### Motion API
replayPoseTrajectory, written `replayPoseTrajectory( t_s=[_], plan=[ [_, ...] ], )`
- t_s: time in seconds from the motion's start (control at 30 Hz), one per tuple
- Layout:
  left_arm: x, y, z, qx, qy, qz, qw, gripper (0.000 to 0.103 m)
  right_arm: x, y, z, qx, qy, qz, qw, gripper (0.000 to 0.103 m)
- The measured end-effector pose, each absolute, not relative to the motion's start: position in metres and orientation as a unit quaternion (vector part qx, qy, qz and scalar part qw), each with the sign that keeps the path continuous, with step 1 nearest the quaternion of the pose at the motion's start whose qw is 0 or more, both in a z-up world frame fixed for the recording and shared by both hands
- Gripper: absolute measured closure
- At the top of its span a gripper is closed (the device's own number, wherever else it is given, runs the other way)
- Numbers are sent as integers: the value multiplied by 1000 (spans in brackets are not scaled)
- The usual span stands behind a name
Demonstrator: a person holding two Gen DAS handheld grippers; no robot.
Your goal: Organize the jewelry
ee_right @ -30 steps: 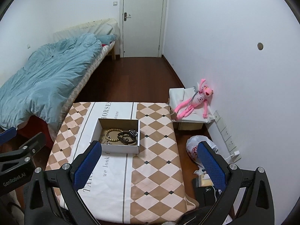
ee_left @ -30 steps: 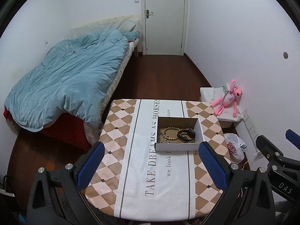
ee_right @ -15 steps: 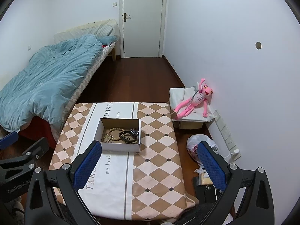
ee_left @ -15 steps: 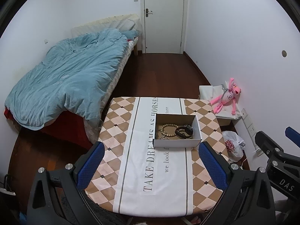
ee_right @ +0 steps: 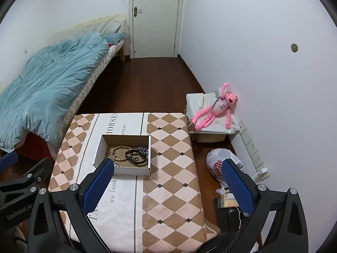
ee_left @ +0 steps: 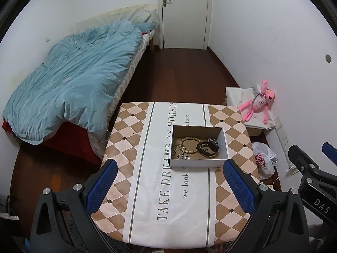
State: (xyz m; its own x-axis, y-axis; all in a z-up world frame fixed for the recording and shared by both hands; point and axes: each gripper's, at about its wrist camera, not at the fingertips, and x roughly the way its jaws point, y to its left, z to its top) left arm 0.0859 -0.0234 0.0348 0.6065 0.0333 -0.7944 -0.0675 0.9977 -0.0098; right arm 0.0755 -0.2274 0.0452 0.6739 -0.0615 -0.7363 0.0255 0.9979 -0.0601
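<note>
A white cardboard box stands on the checked tablecloth; it also shows in the right wrist view. Inside lie a wooden bead bracelet, a black band and small silver pieces. The beads and black band show in the right wrist view too. My left gripper is open and empty, high above the table's near side. My right gripper is open and empty, to the right of the left one.
A bed with a blue duvet stands left of the table. A pink plush toy lies on a covered box by the right wall. A white plastic bag and a power strip are on the floor at right. A door is at the back.
Both grippers have risen and drawn back from the table, so the box looks smaller and farther. Both stay open and empty.
</note>
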Motion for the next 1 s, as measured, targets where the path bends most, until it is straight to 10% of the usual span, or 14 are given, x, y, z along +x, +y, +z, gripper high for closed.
replayPoseTrajectory(
  t_s=[1.0],
  plan=[
    [136,-16,-4,-21,499,40,865,1,143,-212,-1,-36,474,-16,880,0]
  ],
)
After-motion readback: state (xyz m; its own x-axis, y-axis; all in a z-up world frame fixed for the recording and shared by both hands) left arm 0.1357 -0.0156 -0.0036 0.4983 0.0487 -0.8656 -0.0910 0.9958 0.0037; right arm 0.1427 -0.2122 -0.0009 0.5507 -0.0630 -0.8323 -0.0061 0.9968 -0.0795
